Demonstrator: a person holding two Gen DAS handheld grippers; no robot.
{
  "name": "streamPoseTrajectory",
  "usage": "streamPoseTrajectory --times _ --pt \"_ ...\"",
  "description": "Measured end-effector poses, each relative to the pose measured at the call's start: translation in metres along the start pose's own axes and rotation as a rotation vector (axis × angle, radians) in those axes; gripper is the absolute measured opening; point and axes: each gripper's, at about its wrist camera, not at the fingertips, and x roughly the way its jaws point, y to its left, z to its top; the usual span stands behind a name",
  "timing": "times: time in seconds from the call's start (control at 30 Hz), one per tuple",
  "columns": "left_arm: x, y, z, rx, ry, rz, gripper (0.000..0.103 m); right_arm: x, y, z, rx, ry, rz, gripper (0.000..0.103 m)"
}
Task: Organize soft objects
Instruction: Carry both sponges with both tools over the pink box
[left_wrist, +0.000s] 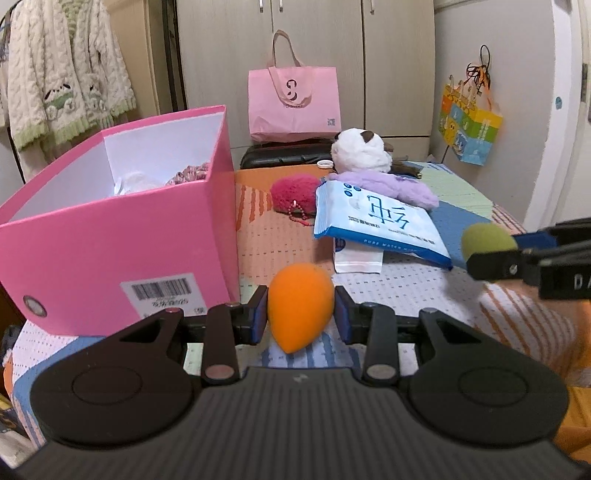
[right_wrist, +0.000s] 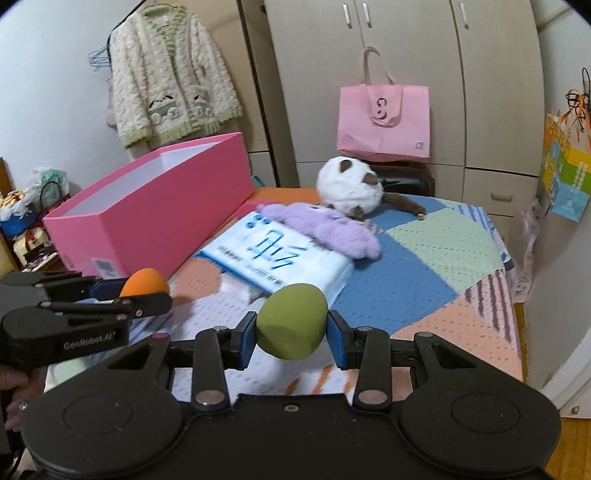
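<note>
My left gripper (left_wrist: 301, 314) is shut on an orange egg-shaped sponge (left_wrist: 300, 304), held above the patterned bedspread (left_wrist: 280, 236) just right of the pink box (left_wrist: 122, 236). My right gripper (right_wrist: 291, 334) is shut on an olive-green sponge (right_wrist: 291, 321); that sponge (left_wrist: 487, 240) shows at the right edge of the left wrist view. The orange sponge (right_wrist: 144, 283) and left gripper (right_wrist: 147, 295) appear at the left of the right wrist view. The box (right_wrist: 155, 206) stands open at the top, with soft items inside.
On the bed lie a blue-and-white wipes pack (left_wrist: 373, 221), a purple plush (left_wrist: 391, 186), a white and brown plush (left_wrist: 360, 151) and a red fluffy pouch (left_wrist: 291, 194). A pink tote bag (left_wrist: 293, 105) stands before the wardrobe. A knitted cardigan (right_wrist: 171, 77) hangs at left.
</note>
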Motion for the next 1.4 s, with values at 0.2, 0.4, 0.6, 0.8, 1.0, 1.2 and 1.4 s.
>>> streamPoseTrajectory --times 0.2,0.4,0.6,0.8,1.0,1.2,1.4 --pt "-0.02 0.013 -0.001 -0.016 0.006 -0.047 0.035 -0.017 0.024 -0.003 -0.036 0.0 0.038 0.045" --pt "-0.045 0.025 0.0 -0.028 -0.003 -0.079 0.035 -0.033 0.049 -0.003 -0.068 -0.002 0.107 0.045" --pt "-0.061 0.041 0.001 -0.043 0.005 -0.1 0.035 -0.037 0.077 0.005 -0.121 0.022 0.162 0.045" --pt "-0.077 0.062 0.011 -0.033 -0.007 -0.102 0.035 -0.04 0.101 0.022 -0.154 0.031 0.232 0.045" --pt "-0.092 0.086 0.027 -0.006 -0.047 -0.085 0.035 -0.037 0.124 0.039 -0.19 0.007 0.251 0.045" --pt "-0.094 0.107 0.044 0.02 -0.061 -0.099 0.036 -0.028 0.14 0.063 -0.2 -0.026 0.269 0.046" --pt "-0.08 0.136 0.068 -0.007 -0.036 -0.177 0.036 -0.004 0.152 0.09 -0.217 -0.05 0.288 0.046"
